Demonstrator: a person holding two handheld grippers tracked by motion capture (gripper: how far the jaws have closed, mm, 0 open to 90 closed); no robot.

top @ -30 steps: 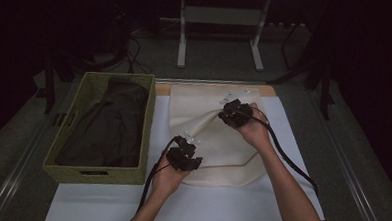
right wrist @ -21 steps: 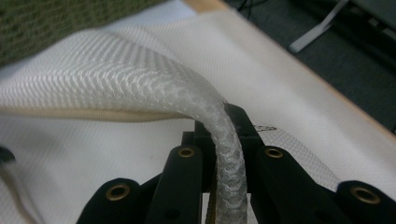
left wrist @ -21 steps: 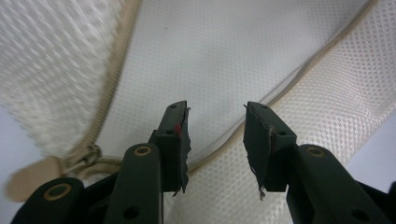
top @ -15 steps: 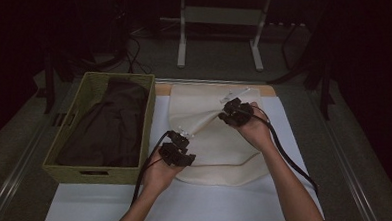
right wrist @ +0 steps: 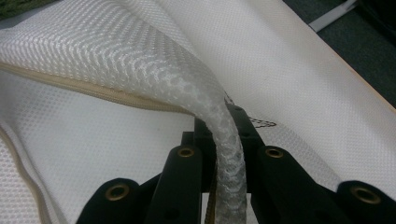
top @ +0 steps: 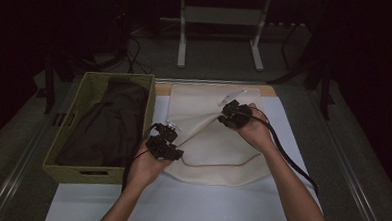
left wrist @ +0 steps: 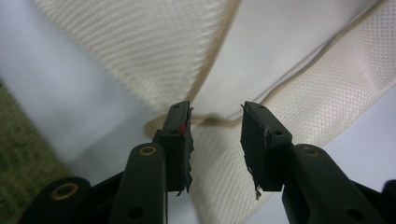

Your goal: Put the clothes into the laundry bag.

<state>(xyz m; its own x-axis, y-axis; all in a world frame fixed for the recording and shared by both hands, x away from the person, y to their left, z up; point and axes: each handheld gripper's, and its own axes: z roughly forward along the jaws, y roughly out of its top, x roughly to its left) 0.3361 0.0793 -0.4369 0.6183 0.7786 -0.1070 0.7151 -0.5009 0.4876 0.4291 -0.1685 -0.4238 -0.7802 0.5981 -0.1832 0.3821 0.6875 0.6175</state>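
Holding the cream mesh laundry bag (top: pixel 213 140) up by a bunched fold, my right gripper (top: pixel 229 114) has its jaws clamped tight on the fabric; in the right gripper view the mesh (right wrist: pixel 205 105) rises out from between them as a rolled ridge. I judge that this grip is there to lift the top layer, so the bag's mouth gapes toward the other hand.

My left gripper (top: pixel 169 136) sits at the bag's near-left edge, just beside the basket. Its jaws stand partly apart with nothing pinched. In the left gripper view the tan zipper edge (left wrist: pixel 212 60) runs down to the left finger (left wrist: pixel 180 140), and I cannot tell whether it touches. That placement looks meant to catch the lower lip of the opening.

The bag lies on the white mat (top: pixel 188 203) in the middle of the table, its far end toward the wooden edge.

Counting: one mesh bag, one woven green basket (top: pixel 76 168) at the left, one dark garment (top: pixel 107 127) folded inside it, one white mat, two grippers.
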